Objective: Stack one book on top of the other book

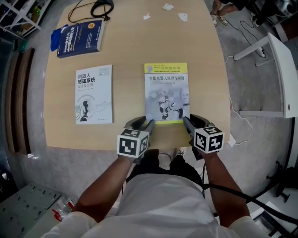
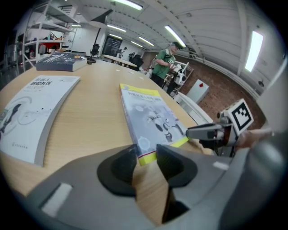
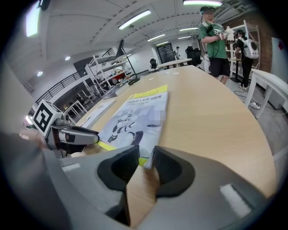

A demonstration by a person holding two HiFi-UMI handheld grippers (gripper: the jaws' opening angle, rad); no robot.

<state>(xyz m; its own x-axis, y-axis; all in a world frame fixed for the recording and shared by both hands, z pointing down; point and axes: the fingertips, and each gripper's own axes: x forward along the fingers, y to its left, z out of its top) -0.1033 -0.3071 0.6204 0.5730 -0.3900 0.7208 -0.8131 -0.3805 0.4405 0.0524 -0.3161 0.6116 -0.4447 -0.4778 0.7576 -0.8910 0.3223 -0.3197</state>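
A grey book with a yellow band [image 1: 166, 93] lies flat in the middle of the wooden table [image 1: 125, 97]. To its left lies a white book [image 1: 94, 94], apart from it. My left gripper [image 1: 143, 123] is at the grey book's near left corner, and that yellow corner [image 2: 147, 155] sits between the open jaws of the left gripper [image 2: 145, 152]. My right gripper [image 1: 193, 120] is at the near right corner. There the book's edge [image 3: 135, 119] runs in between the jaws of the right gripper [image 3: 146, 155], which stand narrowly open around it.
A dark blue book [image 1: 79, 38] lies at the table's far left beside a black cable [image 1: 100, 8]. Paper scraps [image 1: 168, 7] lie at the far edge. A white table [image 1: 279, 69] stands to the right. A person in a green shirt [image 3: 213, 42] stands beyond the table.
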